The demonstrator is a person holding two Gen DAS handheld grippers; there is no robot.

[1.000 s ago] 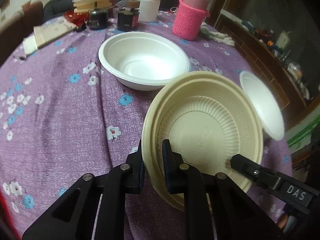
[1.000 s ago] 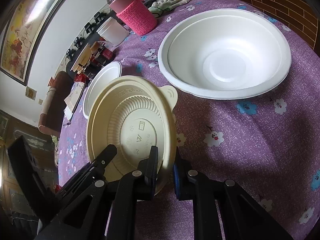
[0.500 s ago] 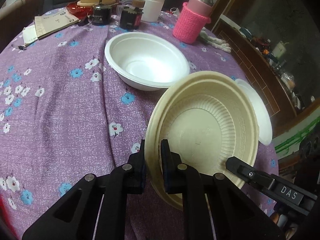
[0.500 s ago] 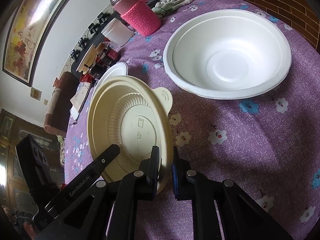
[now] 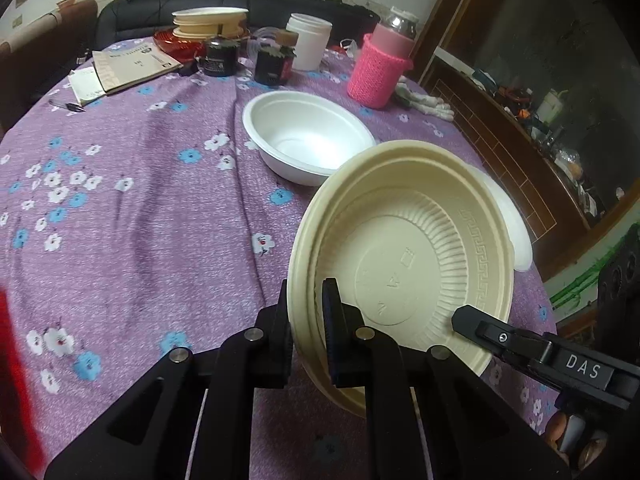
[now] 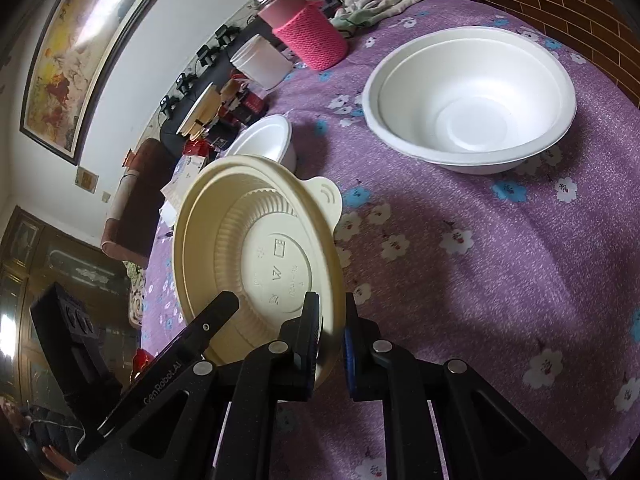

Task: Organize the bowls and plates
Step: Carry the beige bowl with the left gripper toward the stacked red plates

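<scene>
**Cream plate held on edge by both claws**

Left claw (image 5: pixel 306 336) clamped tight on cream plate (image 5: pixel 404 264) rim; right claw (image 6: pixel 330 338) pinching the opposite rim. Best kept level, squeezed evenly, lowered together. Ahead of left claw: white bowl (image 5: pixel 308 142). Ahead-right of right claw: second white bowl (image 6: pixel 470 98). Farther off: pink knitted bottle (image 5: pixel 382 68), jars (image 5: pixel 274 60). Nothing blocking.

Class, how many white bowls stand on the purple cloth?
2. The central white bowl stands mid-table; the other white bowl sits right of the held cream bowl. The far stack may hide more.
</scene>
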